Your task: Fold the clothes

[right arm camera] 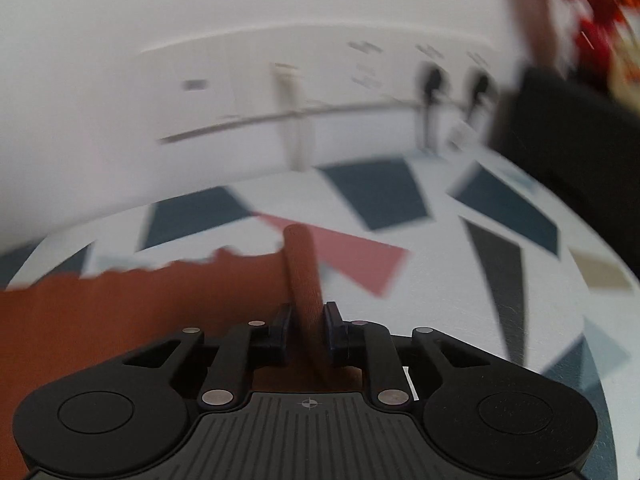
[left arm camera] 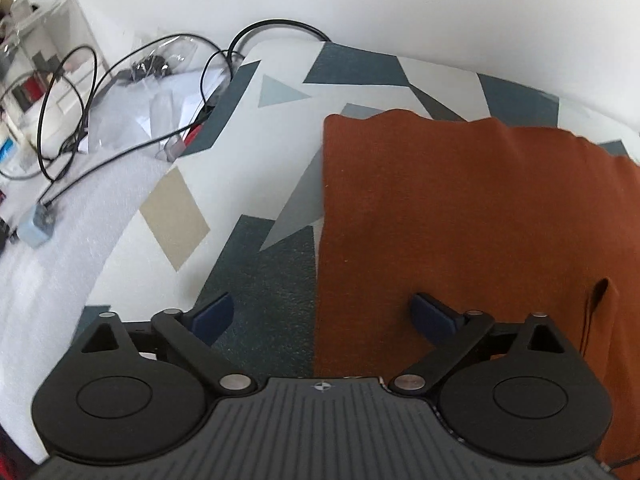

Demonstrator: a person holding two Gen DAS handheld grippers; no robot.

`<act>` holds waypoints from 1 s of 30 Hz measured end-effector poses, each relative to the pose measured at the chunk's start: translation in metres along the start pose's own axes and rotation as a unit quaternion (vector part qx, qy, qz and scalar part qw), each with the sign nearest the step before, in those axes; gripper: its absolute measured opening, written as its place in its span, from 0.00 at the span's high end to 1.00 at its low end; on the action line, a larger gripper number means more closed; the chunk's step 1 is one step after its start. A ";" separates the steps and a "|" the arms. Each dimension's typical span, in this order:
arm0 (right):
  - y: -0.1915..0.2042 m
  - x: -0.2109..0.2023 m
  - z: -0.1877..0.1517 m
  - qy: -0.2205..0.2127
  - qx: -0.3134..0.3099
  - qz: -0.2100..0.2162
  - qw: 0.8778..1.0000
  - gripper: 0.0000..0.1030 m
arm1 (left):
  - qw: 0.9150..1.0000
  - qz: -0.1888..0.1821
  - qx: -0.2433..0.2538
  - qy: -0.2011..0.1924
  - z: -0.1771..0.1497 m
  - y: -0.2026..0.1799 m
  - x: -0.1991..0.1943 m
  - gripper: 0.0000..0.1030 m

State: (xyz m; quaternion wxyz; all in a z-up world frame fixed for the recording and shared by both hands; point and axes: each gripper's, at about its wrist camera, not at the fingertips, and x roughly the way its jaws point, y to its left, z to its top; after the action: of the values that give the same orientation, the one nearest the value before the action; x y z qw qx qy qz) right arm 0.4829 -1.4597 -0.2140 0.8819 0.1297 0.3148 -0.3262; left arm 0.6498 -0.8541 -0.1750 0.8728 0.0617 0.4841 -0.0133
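Two grippers over one big patterned cloth (left arm camera: pixel 256 152), white with dark teal, grey and tan shapes, and it fills the surface in both views. In the right wrist view the same cloth (right arm camera: pixel 440 216) shows a pink patch too, though that picture is blurred. Behind it runs a white wall (left arm camera: pixel 400 0).

Next in size, the rust-orange garment (left arm camera: pixel 460 220), lying flat on the cloth and filling the right half of the left wrist view. Its far edge is wavy, its left edge runs straight down toward the camera, and there's a small raised fold near the lower right. From the right wrist camera the garment (right arm camera: pixel 120 304) spreads off to the left.

Now the tools. The left gripper (left arm camera: pixel 324 316) has its jaws spread wide, nothing between them: one blue pad (left arm camera: pixel 212 316) sits over the teal cloth, the other over the orange fabric, with the garment's left edge running between the two. Whether either pad touches the fabric, I can't tell. The right gripper (right arm camera: pixel 306 324) is clamped tight on a pinched ridge of that orange fabric, which stands up between the pads and pokes out past them.

Off to the left, a sheet of white foam (left arm camera: pixel 72 216), looping black cables (left arm camera: pixel 92 92) and a small pale-blue block (left arm camera: pixel 38 230).
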 end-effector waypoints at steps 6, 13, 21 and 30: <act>0.047 -0.033 -0.020 -0.041 -0.146 0.067 0.986 0.68 | 1.000 -0.021 -0.004 -0.011 -0.003 0.007 0.002 0.00; 0.009 -0.067 -0.009 -0.073 -0.063 0.113 0.989 0.52 | 0.999 -0.045 -0.026 -0.002 0.001 0.013 0.009 0.00; -0.072 0.002 0.021 0.000 0.174 -0.022 0.984 0.50 | 0.997 -0.055 -0.052 -0.002 0.006 0.000 0.013 0.05; -0.053 0.018 0.017 0.005 0.085 -0.016 0.996 0.92 | 0.995 -0.087 -0.005 -0.049 0.006 -0.022 -0.001 0.84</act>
State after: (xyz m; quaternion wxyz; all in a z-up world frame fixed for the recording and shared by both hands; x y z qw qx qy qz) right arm 0.4670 -1.5156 -0.2142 0.8606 0.2007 0.2925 -0.3654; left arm 0.6521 -0.8763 -0.1729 0.8914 0.0147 0.4441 -0.0898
